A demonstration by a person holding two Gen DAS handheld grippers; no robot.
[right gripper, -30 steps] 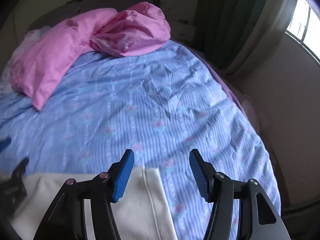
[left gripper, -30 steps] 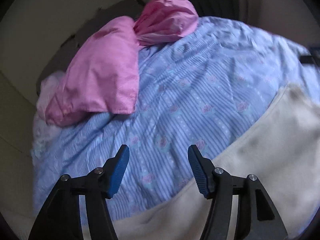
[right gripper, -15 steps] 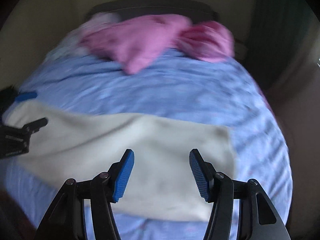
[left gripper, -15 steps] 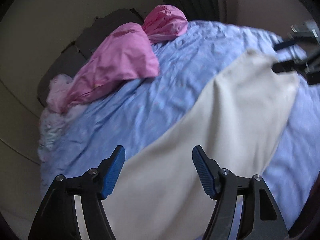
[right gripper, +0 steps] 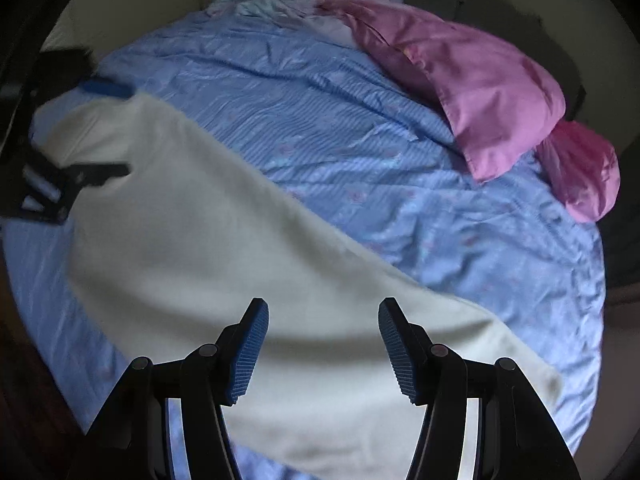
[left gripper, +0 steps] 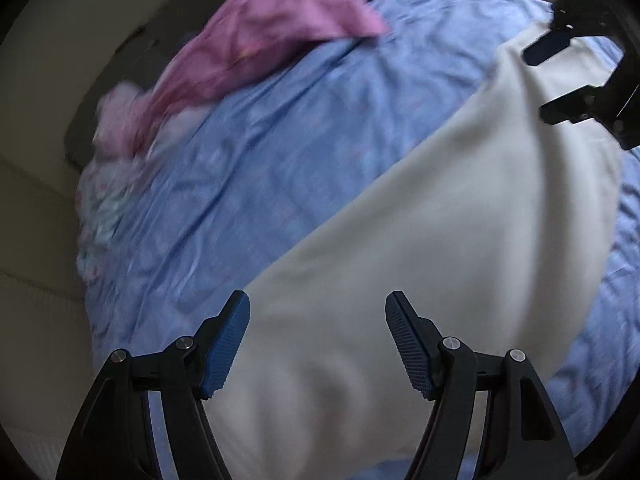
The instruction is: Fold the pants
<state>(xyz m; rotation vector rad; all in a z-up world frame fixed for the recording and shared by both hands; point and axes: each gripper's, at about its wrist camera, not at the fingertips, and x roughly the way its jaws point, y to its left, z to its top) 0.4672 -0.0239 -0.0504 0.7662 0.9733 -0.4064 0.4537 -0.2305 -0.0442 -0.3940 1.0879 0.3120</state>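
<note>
Bed with a blue floral-striped duvet (right gripper: 328, 128) fills both views, dim daylight, pale wall behind. Landmark: the cream pants (right gripper: 224, 248), spread flat as one long band across the near half of the duvet, apparently laid out smooth so a fold can be started from its ends. Nearest, left gripper (left gripper: 318, 344) hangs over one end of the pants, pointing steeply down, jaws spread with cloth below them but nothing pinched; its jaws have just been opening, and no cloth sits between the pads. Right gripper (right gripper: 320, 348) stands above the opposite end of the pants, also tipped steeply down, jaws spread and clear of the fabric. Each gripper shows at the far end of the pants in the other's view, so the two hands bracket the garment lengthwise, a sensible stance for taking both ends. No hand or sleeve visible. Beyond the pants, bare duvet, creased. Farthest, past the duvet's far edge from the pants, a pink pillow (right gripper: 480, 80) lies slumped, with a second pink bundle (right gripper: 580, 168) beside it.
</note>
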